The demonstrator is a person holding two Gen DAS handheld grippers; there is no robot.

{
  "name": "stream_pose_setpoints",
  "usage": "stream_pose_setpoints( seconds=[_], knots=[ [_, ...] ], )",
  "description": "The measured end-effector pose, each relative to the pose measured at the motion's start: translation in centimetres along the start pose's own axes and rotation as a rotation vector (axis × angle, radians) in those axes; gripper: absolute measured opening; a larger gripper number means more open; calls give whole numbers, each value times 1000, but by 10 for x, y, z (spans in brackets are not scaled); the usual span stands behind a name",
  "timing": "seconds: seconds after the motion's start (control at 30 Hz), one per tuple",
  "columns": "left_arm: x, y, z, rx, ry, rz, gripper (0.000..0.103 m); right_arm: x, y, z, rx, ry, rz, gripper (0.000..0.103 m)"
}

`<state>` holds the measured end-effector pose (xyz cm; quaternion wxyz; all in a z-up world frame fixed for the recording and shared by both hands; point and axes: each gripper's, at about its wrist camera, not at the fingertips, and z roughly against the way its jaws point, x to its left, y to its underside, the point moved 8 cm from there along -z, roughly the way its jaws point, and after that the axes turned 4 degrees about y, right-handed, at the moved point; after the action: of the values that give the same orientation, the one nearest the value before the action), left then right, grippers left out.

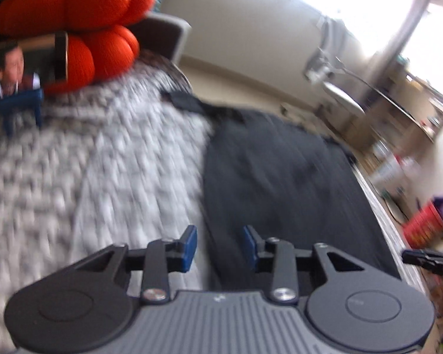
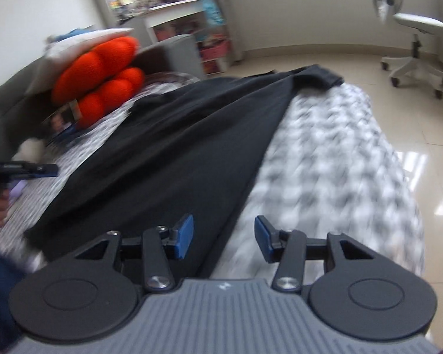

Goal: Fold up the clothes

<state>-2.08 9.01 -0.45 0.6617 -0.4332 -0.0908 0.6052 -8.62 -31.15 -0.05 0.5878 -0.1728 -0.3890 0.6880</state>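
Black garment [image 2: 174, 135] spread flat along the bed [image 2: 325, 159], reaching toward the far end. Left gripper [image 1: 220, 247] spread wide over its left edge, pinching nothing. Right gripper [image 2: 223, 237] likewise spread, over the right edge. Orange cushion [image 2: 100, 70] far left.

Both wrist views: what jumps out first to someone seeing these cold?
The bright orange knot cushion at the head of the bed, against the grey-and-white patterned bedspread. Next, the dark garment spread flat along the bed, its edge running between the open left gripper and open right gripper, neither of which holds anything. A white swivel chair stands on the tiled floor beyond.
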Motion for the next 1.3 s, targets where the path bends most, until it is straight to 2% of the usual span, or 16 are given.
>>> stream_pose_setpoints(
  seconds=[0.07,0.23,0.37,0.43,0.53,0.63,0.67,0.7,0.77,0.8,0.93,1.07,1.2,1.3],
  knots=[
    [-5,19,7,20,17,0,35,12,18,14,13,-42,13,50],
    [-15,61,20,60,32,19,35,15,46,26,32,-46,-22,49],
    [-19,74,23,64,56,17,33,11,63,36,21,-44,-103,36],
    [-21,77,20,72,52,10,32,20,67,37,24,-49,-79,34],
    [-24,80,15,84,46,-8,27,32,68,34,30,-58,-51,32],
    [-25,82,14,82,32,-14,20,37,61,24,38,-82,-89,31],
    [-24,82,13,81,26,-13,13,37,60,18,51,-83,-100,30],
    [-22,83,13,81,21,-7,7,38,59,13,65,-81,-107,20],
    [-19,83,12,80,22,12,4,40,58,4,69,-28,-62,7],
    [-19,83,13,78,21,13,3,40,56,5,68,-24,-63,6],
    [-22,79,25,59,37,25,3,40,50,23,32,-15,-58,5],
    [-32,74,52,22,56,15,3,35,42,71,-40,-54,-95,5],
    [-38,79,70,14,39,-18,3,27,51,82,-31,-21,-103,5],
    [-34,90,70,32,17,-25,3,22,59,90,-24,3,-109,5]
  ],
)
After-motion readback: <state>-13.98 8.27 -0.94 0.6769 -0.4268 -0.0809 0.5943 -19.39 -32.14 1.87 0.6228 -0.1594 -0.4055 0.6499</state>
